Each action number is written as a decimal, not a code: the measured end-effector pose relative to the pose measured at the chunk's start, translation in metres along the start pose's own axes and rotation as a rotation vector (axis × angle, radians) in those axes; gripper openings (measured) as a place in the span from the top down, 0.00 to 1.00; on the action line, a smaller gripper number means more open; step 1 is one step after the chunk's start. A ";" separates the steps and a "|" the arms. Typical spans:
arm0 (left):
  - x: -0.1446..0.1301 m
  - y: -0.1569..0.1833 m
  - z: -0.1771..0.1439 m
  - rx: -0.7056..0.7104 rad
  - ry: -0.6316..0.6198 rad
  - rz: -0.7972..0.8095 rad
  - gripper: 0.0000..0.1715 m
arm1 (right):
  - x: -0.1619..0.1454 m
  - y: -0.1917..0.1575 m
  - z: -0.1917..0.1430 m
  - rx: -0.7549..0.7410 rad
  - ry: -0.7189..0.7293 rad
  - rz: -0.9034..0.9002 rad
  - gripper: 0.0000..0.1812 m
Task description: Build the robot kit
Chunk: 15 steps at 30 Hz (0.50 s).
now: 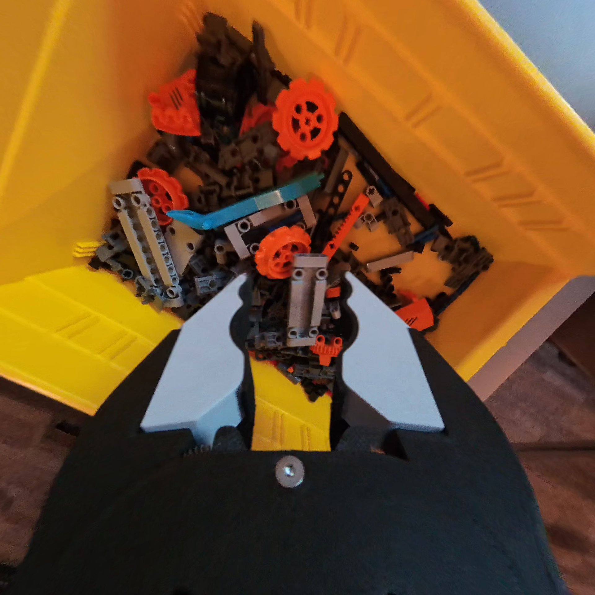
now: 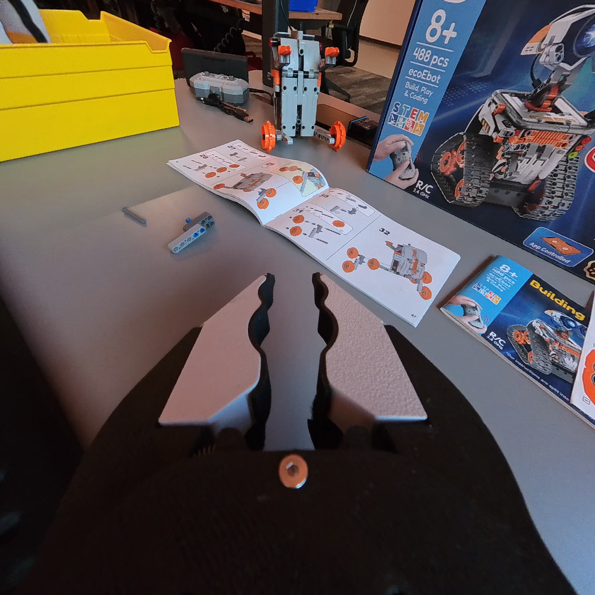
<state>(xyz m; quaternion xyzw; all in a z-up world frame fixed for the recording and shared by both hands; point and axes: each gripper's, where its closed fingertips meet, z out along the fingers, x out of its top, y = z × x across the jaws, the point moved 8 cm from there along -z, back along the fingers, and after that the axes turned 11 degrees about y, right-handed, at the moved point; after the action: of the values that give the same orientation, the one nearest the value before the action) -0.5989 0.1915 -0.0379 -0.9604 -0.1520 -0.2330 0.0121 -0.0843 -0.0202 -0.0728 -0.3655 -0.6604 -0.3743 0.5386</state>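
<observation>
Grey studded plastic beam lies atop loose grey, black & orange building parts in yellow plastic bin, between fingers of left gripper, jaws wide, empty. Right gripper hovers over grey tabletop, jaws narrowly apart, empty, w/ open instruction booklet just ahead.

You see print on the blue kit box, step numbers in the open instruction booklet, a printed cover on the closed blue booklet.
</observation>
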 end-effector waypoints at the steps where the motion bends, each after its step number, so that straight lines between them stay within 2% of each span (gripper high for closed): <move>1: 0.000 -0.001 -0.002 0.005 -0.009 -0.021 0.68 | 0.000 0.000 0.000 0.001 0.000 0.000 0.87; 4: -0.006 -0.002 -0.014 0.056 -0.038 -0.082 0.72 | 0.000 0.000 0.000 0.004 0.000 0.000 0.87; 9: -0.031 0.025 -0.029 -0.020 -0.193 -0.194 0.79 | -0.001 -0.001 0.002 0.017 -0.006 0.001 0.87; 15: -0.062 0.048 -0.014 -0.018 -0.395 -0.200 0.84 | -0.001 -0.003 0.003 0.022 -0.013 -0.015 0.87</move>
<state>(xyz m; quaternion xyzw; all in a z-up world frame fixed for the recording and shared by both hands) -0.6437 0.1268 -0.0512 -0.9677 -0.2437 -0.0416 -0.0496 -0.0882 -0.0191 -0.0743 -0.3573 -0.6706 -0.3687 0.5355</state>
